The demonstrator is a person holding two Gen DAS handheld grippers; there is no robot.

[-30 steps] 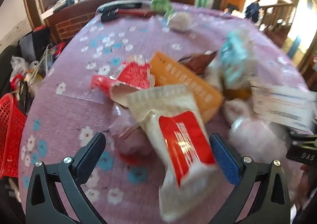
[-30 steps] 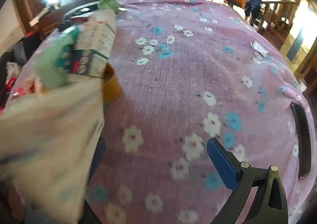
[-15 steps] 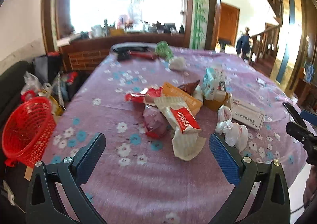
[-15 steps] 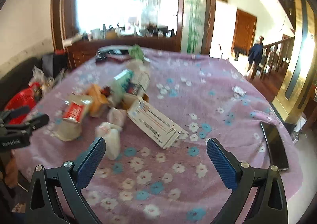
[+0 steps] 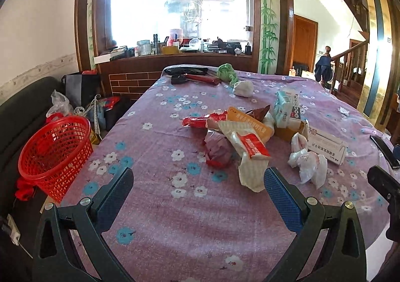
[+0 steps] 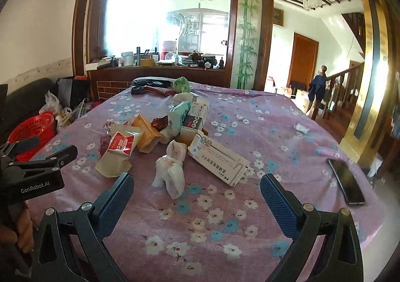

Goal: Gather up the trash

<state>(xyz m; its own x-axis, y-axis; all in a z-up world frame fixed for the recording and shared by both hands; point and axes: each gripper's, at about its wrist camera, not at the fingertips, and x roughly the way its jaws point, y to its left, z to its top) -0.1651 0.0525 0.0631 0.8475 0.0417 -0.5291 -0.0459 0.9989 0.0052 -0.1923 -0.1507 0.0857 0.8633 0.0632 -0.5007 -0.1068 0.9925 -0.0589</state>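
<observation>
A heap of trash lies mid-table on the purple flowered cloth [image 5: 175,207]: a white-and-red wrapper [image 5: 250,152], an orange packet [image 5: 250,124], a red wrapper [image 5: 197,121], a crumpled white bag [image 5: 310,164] and a long white box [image 5: 327,143]. The same white bag [image 6: 172,169] and box [image 6: 220,160] show in the right wrist view. A red mesh basket [image 5: 55,149] stands off the table's left edge. My left gripper [image 5: 198,194] is open and empty, held back from the heap. My right gripper [image 6: 196,197] is open and empty, short of the bag.
A black phone [image 6: 346,184] lies near the table's right edge. A green cloth [image 5: 226,73], a white lump [image 5: 243,88] and dark tools [image 5: 185,74] lie at the far end. Bags and clutter [image 5: 82,104] sit on the floor at left. The left gripper's body [image 6: 32,172] shows at left.
Both grippers have pulled back and up from close over the trash heap; the whole table and room now show. Both stay open and empty.
</observation>
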